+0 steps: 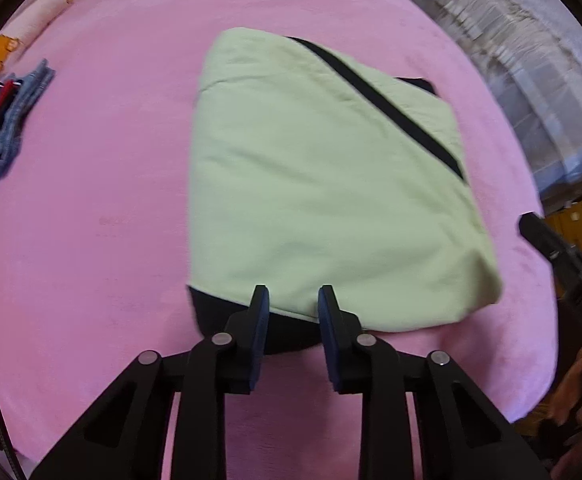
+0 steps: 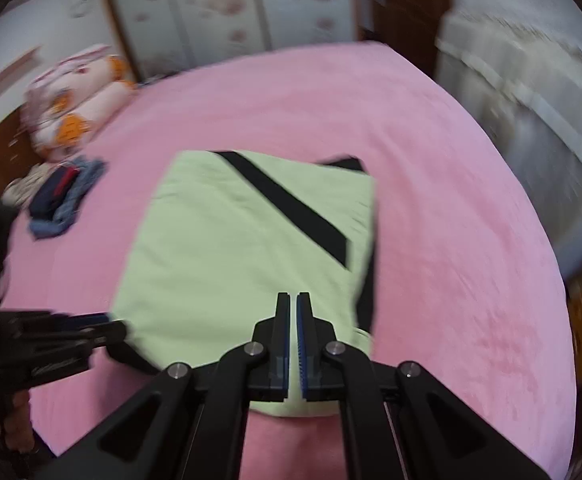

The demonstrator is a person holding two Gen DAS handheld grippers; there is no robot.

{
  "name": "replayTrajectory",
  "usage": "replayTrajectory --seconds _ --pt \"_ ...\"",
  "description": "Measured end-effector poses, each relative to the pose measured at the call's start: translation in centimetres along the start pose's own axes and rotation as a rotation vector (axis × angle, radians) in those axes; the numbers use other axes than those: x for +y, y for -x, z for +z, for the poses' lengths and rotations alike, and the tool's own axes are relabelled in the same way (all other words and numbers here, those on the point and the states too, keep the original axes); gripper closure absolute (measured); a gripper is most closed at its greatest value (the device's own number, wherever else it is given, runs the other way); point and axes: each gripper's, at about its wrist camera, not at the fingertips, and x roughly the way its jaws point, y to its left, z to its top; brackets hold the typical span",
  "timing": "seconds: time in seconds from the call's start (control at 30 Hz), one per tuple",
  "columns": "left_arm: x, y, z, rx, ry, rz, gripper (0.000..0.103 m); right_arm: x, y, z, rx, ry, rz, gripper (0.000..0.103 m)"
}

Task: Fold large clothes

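Far left on the pink bedspread (image 1: 91,220): a small heap of denim and dark clothes (image 1: 3,128), well apart from your work. Ignore it.

Your left gripper (image 1: 293,300) sits at the near edge of the pale green garment (image 1: 311,184), over the near-left corner where dark lining shows. Jaws stand narrow, with a clear gap between the pads; whether they pinch cloth you cannot tell from here, since the hem lies beneath them rather than plainly between.

Centre: the garment is already folded to a rough rectangle, its long axis running away from you up the bed, with a black stripe (image 2: 287,204) crossing diagonally toward the far-right side.

Your right gripper (image 2: 293,300) hovers above the near-right part of the garment, jaws pressed together on nothing.

Judgement: the left hand is nearer the cloth, so the next fold likely starts there, carrying the near edge away from you along that axis.
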Motion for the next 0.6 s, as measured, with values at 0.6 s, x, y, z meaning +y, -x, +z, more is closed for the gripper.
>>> replayTrajectory --seconds 0.6 --pt "0.5 -7.5 -0.5 0.137 0.136 0.0 0.098 2.0 -12.2 -5.0 0.316 -0.164 0.294 0.103"
